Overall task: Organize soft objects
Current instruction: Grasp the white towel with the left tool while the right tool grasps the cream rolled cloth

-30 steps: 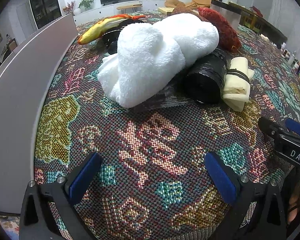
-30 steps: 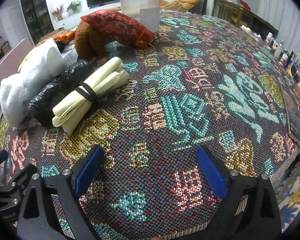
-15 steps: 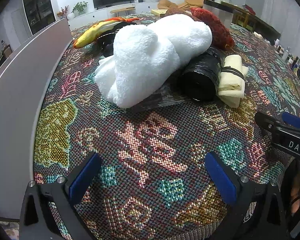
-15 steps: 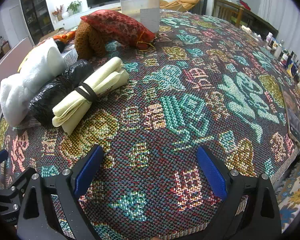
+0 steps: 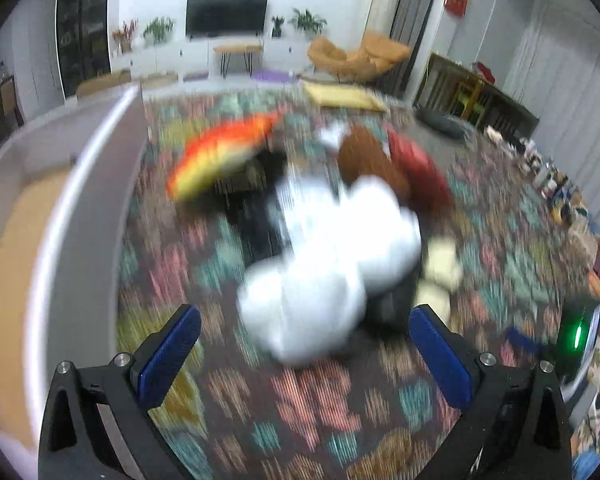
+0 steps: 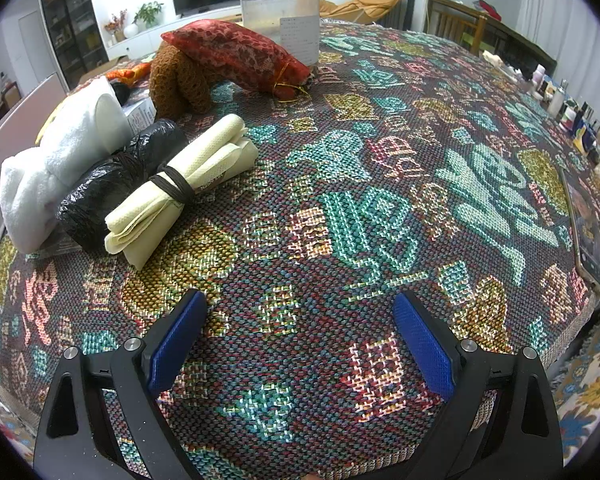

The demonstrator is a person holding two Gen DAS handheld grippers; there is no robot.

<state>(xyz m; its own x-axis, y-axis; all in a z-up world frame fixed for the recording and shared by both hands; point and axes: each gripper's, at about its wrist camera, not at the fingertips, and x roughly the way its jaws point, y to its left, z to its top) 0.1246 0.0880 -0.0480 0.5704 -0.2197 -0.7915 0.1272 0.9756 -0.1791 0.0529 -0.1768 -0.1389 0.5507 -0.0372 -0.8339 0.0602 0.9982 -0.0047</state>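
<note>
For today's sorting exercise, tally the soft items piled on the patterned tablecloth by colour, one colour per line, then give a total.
White: 1, fluffy towel
Black: 1, plastic bag roll
Cream: 1, banded cloth roll
Brown: 1, knitted item
Red: 1, mesh pouch
Orange-yellow: 1, plush item
Total: 6

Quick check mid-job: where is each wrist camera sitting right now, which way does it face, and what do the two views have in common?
Left wrist: above the near table edge, blurred, facing the white towel; left gripper open.
Right wrist: low at the near edge, facing across the patterned tablecloth; right gripper open, empty.
Shared: towel, black bag roll, cream cloth roll.
</note>
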